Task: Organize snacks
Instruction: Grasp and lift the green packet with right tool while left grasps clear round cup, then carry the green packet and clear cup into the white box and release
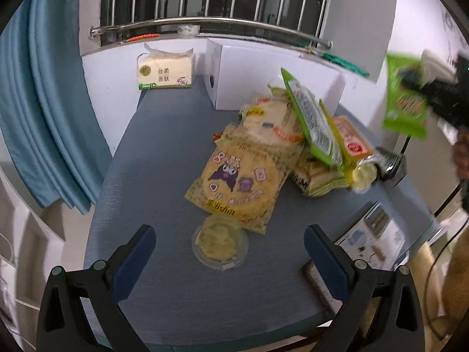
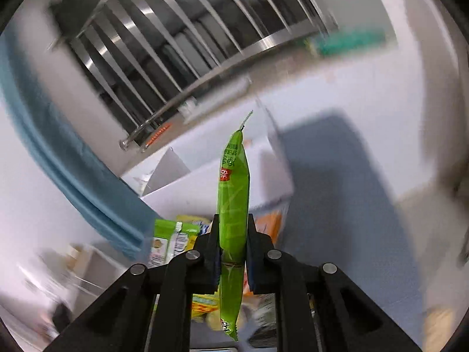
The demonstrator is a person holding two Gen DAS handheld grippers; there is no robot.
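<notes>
A pile of snack packets (image 1: 296,135) lies on the blue-grey table (image 1: 164,152), with a yellow cartoon packet (image 1: 240,182) at its front and a green packet (image 1: 310,120) leaning on top. A round clear-lidded cup (image 1: 220,243) sits in front of it. My left gripper (image 1: 230,245) is open, low over the table, with the cup between its fingers' line. My right gripper (image 2: 233,234) is shut on a green snack packet (image 2: 233,193), held edge-on in the air above the pile. It also shows at the right of the left wrist view (image 1: 406,102).
A white box (image 1: 258,73) stands at the back of the table, open in the right wrist view (image 2: 205,187). A tissue pack (image 1: 165,72) sits back left. A small device with a display (image 1: 372,234) lies front right. A blue curtain (image 1: 44,102) hangs left.
</notes>
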